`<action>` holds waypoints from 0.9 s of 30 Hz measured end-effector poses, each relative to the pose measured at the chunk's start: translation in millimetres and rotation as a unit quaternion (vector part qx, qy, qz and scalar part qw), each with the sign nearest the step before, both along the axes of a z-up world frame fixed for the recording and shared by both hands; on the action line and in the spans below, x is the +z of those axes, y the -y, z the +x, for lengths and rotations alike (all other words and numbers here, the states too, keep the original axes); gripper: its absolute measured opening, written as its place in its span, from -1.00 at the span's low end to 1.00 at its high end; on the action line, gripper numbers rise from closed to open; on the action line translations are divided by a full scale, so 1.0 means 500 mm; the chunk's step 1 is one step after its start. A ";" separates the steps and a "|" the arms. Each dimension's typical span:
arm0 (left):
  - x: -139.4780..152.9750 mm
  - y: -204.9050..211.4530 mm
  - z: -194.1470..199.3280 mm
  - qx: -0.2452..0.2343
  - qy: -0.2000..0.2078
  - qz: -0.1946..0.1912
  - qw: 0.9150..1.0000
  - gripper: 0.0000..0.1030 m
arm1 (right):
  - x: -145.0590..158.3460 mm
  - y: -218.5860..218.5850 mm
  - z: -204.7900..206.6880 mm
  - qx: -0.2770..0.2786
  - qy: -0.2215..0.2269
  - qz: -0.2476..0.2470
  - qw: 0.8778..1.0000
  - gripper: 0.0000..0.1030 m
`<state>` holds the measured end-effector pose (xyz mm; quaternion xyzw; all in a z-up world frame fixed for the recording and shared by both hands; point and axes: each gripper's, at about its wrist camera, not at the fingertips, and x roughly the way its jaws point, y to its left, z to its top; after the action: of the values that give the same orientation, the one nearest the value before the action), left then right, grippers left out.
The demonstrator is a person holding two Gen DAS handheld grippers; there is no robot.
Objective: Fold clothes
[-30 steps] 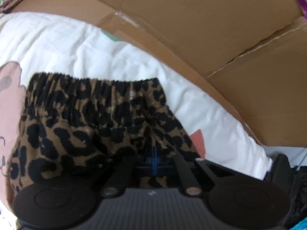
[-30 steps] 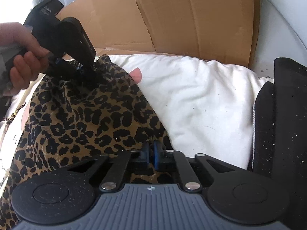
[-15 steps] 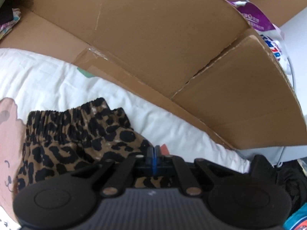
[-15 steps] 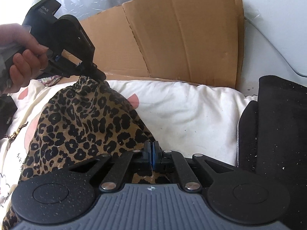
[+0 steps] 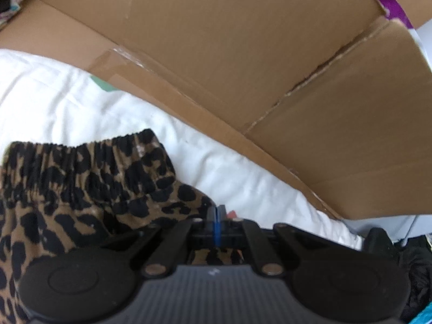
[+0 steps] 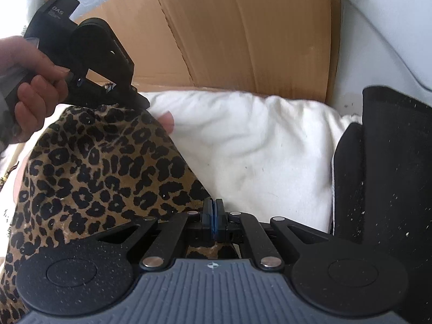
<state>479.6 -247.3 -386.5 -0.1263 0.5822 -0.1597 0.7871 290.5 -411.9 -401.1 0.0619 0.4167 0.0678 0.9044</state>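
A pair of leopard-print shorts (image 5: 81,197) with a gathered elastic waistband lies on white bedding (image 5: 48,100). My left gripper (image 5: 216,210) is shut on the shorts' right edge just below the waistband. In the right wrist view the same shorts (image 6: 102,178) stretch from my right gripper (image 6: 213,205), shut on a near edge of the fabric, up to the left gripper (image 6: 140,102), held by a person's hand (image 6: 32,91). The fabric between the two grippers hangs raised off the bedding.
Flattened brown cardboard (image 5: 243,54) stands behind the bedding as a back wall. A black padded item (image 6: 386,175) lies at the right edge of the white bedding (image 6: 256,156). A pink print shows on the sheet beside the shorts.
The left gripper has carried its end of the shorts sideways, and the waistband now bunches to the left of it. The right gripper has held its place and its grip.
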 end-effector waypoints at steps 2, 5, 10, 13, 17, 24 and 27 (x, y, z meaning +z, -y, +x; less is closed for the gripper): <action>0.011 0.007 -0.002 -0.019 0.022 0.017 0.999 -0.93 | 0.005 0.002 0.001 -0.009 -0.002 -0.002 1.000 -1.00; 0.047 0.002 -0.002 -0.045 0.041 0.001 0.998 -0.82 | 0.022 0.007 -0.012 -0.019 0.006 -0.002 1.000 -0.96; 0.129 -0.030 0.013 -0.075 0.078 0.015 0.994 -0.70 | 0.052 0.012 -0.039 -0.028 0.024 0.001 0.999 -0.95; 0.156 -0.051 0.017 -0.090 0.088 0.039 0.991 -0.61 | 0.066 0.012 -0.051 -0.020 0.035 0.014 0.999 -0.95; 0.173 -0.076 0.019 -0.102 0.095 0.071 0.988 -0.57 | 0.077 0.011 -0.066 -0.018 0.039 0.032 0.999 -0.95; 0.139 -0.083 0.019 -0.130 0.122 0.118 0.977 0.00 | 0.065 -0.003 -0.088 -0.004 0.027 0.034 0.999 -0.95; 0.114 -0.074 0.019 -0.155 0.132 0.136 0.970 0.03 | 0.053 0.002 -0.100 0.000 0.017 0.030 0.999 -0.95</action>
<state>489.3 -210.3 -329.5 0.0955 0.5023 -0.2141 0.8323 240.4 -412.9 -374.6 0.0882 0.3988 0.0813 0.9091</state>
